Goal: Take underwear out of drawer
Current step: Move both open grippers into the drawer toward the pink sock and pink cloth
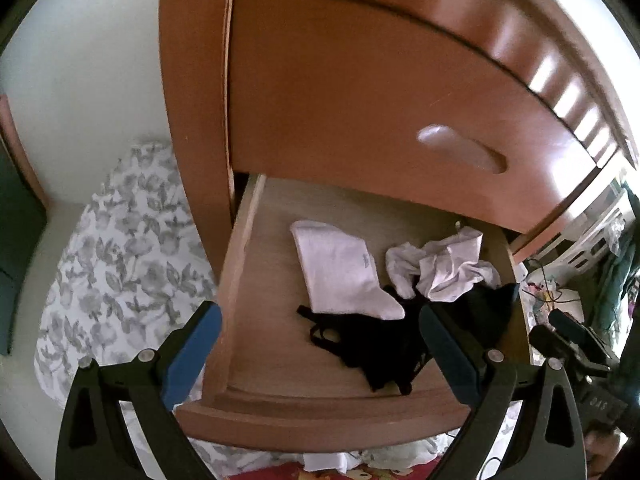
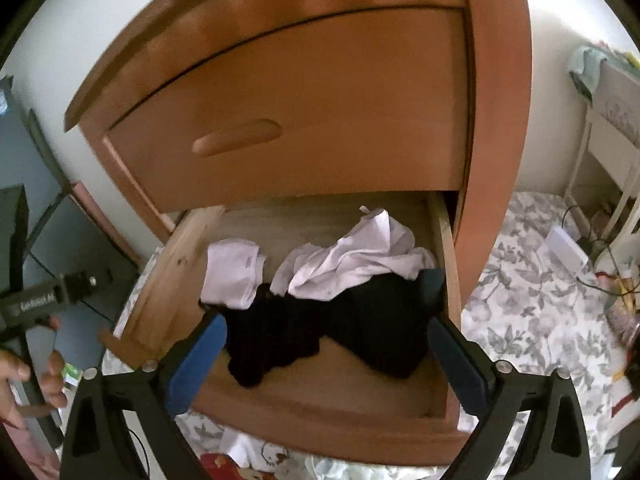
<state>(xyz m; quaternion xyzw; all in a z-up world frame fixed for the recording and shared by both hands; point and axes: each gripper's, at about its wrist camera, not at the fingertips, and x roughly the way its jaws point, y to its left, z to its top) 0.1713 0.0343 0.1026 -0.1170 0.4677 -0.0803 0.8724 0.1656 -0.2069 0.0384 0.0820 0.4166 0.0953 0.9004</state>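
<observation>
The lower drawer (image 1: 236, 280) (image 2: 320, 424) of a wooden nightstand stands pulled out. Inside lie a folded white garment (image 1: 340, 268) (image 2: 234, 276), a crumpled white garment (image 1: 444, 264) (image 2: 352, 260) and black underwear (image 1: 368, 344) (image 2: 320, 332) nearest the front. My left gripper (image 1: 320, 320) hovers open above the drawer's front, its blue pads (image 1: 192, 352) wide apart. My right gripper (image 2: 326, 328) is open too, held over the black underwear with nothing between its pads (image 2: 196, 360). Neither touches any cloth.
The upper drawer (image 1: 360, 100) (image 2: 300, 120) is closed, with a recessed handle (image 1: 460, 148). A floral bedspread (image 1: 112, 260) (image 2: 540, 300) flanks the nightstand. A white shelf unit (image 2: 612, 152) with cables stands at the right. A hand (image 2: 24, 376) holds the other gripper's handle.
</observation>
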